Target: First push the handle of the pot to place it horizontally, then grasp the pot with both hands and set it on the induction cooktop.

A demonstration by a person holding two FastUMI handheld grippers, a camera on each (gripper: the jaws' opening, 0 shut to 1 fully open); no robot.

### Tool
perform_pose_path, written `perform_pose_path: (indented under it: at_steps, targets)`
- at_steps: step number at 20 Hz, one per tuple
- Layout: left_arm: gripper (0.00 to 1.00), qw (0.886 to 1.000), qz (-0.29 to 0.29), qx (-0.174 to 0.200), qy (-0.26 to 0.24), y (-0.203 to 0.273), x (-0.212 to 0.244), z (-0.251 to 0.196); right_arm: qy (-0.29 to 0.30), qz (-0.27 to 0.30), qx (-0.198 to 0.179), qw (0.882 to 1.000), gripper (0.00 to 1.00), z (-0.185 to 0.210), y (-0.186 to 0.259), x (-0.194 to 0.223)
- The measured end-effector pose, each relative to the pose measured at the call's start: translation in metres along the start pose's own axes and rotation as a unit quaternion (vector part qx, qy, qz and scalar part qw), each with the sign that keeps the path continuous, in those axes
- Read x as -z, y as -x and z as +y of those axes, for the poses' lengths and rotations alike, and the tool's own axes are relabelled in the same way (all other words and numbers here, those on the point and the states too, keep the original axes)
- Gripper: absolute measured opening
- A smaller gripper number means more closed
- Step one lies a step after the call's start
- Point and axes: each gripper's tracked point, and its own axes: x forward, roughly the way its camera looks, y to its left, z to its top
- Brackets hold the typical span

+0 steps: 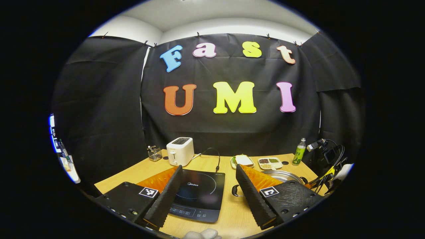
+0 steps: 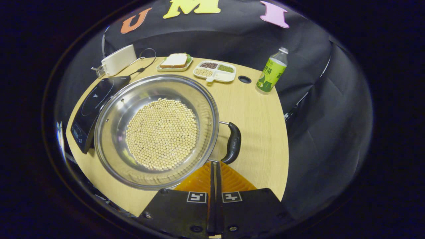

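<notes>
Steel pot point(image 2: 156, 132) (bean-filled) could skid off the worktop's point(image 2: 259, 132) near edge; right gripper point(image 2: 214, 166) pressed together, left gripper point(image 1: 209, 196) wide.

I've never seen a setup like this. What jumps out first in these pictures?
In the right gripper view, a big steel pot full of pale beans sits mid-table, its dark handle just ahead of the shut right claw. In the left gripper view, the left claw gapes open above the black induction cooktop.
</notes>
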Motion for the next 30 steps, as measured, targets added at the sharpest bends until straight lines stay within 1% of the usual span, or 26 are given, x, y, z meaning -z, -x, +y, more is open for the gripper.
perform_pose_path:
  at_steps: [2, 5, 6, 9, 11, 12, 13, 14, 15, 16, 17, 18, 19, 20, 21, 22, 24, 30]
  targets:
    - [0.95, 1.000, 0.000, 0.005, 0.000, 0.001, -0.002, -0.003, -0.008, -0.005, 0.002, 1.000, 0.01, -0.004, 0.002, 0.001]
    - [0.95, 1.000, 0.000, 0.020, 0.001, 0.004, -0.003, -0.005, -0.022, -0.024, 0.009, 0.999, 0.01, -0.005, 0.019, 0.004]
    - [0.95, 1.000, 0.002, 0.026, -0.001, 0.004, -0.003, -0.006, -0.027, -0.034, 0.012, 0.999, 0.04, -0.005, 0.027, 0.004]
    - [0.95, 0.999, 0.004, 0.050, -0.008, 0.007, -0.001, -0.005, -0.045, -0.069, 0.030, 0.996, 0.01, -0.004, 0.055, 0.008]
    - [0.95, 0.997, 0.005, 0.071, -0.014, 0.009, 0.002, -0.006, -0.054, -0.089, 0.038, 0.994, 0.05, 0.001, 0.074, 0.013]
    - [0.95, 0.996, 0.007, 0.084, -0.015, 0.010, 0.004, -0.006, -0.058, -0.099, 0.039, 0.993, 0.09, 0.005, 0.084, 0.015]
    - [0.95, 0.995, 0.008, 0.095, -0.016, 0.011, 0.006, -0.007, -0.061, -0.109, 0.044, 0.991, 0.11, 0.006, 0.091, 0.018]
    - [0.95, 0.994, 0.011, 0.103, -0.018, 0.012, 0.009, -0.007, -0.062, -0.117, 0.047, 0.990, 0.22, 0.008, 0.097, 0.020]
    - [0.95, 0.994, 0.015, 0.109, -0.021, 0.011, 0.012, -0.007, -0.063, -0.123, 0.047, 0.989, 0.29, 0.012, 0.102, 0.025]
    - [0.95, 0.993, 0.021, 0.114, -0.024, 0.010, 0.017, -0.008, -0.063, -0.126, 0.048, 0.989, 0.47, 0.014, 0.107, 0.029]
    - [0.95, 0.992, 0.027, 0.119, -0.025, 0.010, 0.022, -0.011, -0.063, -0.130, 0.045, 0.988, 0.53, 0.017, 0.111, 0.032]
    - [0.95, 0.991, 0.034, 0.127, -0.024, 0.008, 0.026, -0.016, -0.066, -0.134, 0.044, 0.988, 0.72, 0.019, 0.113, 0.034]
    - [0.95, 0.990, 0.039, 0.137, -0.021, 0.005, 0.032, -0.024, -0.069, -0.139, 0.042, 0.987, 0.76, 0.020, 0.116, 0.035]
    - [0.95, 0.988, 0.050, 0.142, -0.020, 0.003, 0.038, -0.029, -0.074, -0.145, 0.034, 0.986, 0.82, 0.023, 0.116, 0.034]
    - [0.95, 0.987, 0.060, 0.146, -0.020, -0.001, 0.046, -0.035, -0.079, -0.144, 0.029, 0.986, 0.84, 0.026, 0.114, 0.037]
    - [0.95, 0.986, 0.072, 0.149, -0.020, -0.006, 0.055, -0.041, -0.082, -0.140, 0.026, 0.986, 0.92, 0.025, 0.110, 0.038]
    - [0.95, 0.984, 0.088, 0.152, -0.016, -0.019, 0.068, -0.054, -0.085, -0.135, 0.022, 0.987, 0.98, 0.022, 0.103, 0.036]
    - [0.96, 0.980, 0.139, 0.142, -0.021, -0.072, 0.110, -0.083, -0.082, -0.115, 0.007, 0.990, 0.99, 0.007, 0.064, 0.012]
